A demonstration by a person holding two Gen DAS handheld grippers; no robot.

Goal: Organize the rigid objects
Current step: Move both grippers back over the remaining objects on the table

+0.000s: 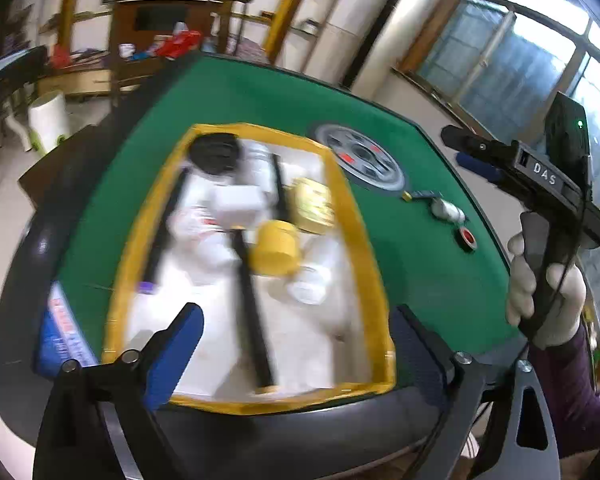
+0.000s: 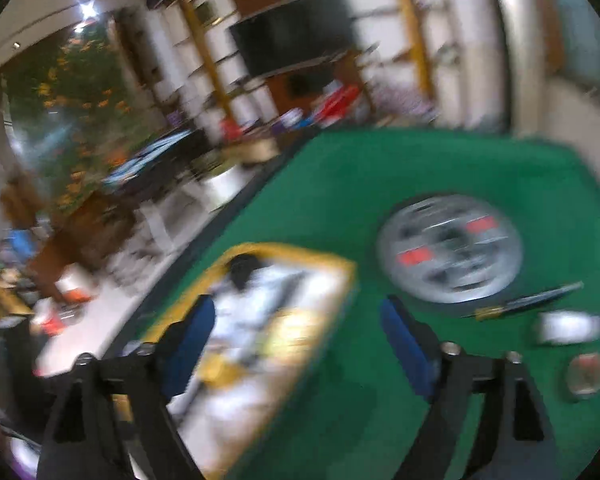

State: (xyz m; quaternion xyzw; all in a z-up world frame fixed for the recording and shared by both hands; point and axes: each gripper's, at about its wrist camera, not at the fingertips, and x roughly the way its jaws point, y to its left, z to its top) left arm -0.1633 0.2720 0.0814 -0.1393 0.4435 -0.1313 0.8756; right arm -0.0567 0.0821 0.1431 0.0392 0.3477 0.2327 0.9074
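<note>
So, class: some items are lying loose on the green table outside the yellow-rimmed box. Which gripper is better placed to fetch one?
Probably the right gripper: jaws open, and the white bottle and red-topped cap lie on its side. The left gripper hangs over the box.

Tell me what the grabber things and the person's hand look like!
Each gripper is black with two blue finger pads and round silver bolts. The right gripper has "DAS" in white letters, a tiny green light and a thin black cable. The right hand wears a white knit glove and a dark purple sleeve.

Yellow-rimmed tray [image 1: 350, 216] crowded; near end bare. Green felt [image 1: 412, 264] open between tray and small white bottle [image 1: 447, 210].
</note>
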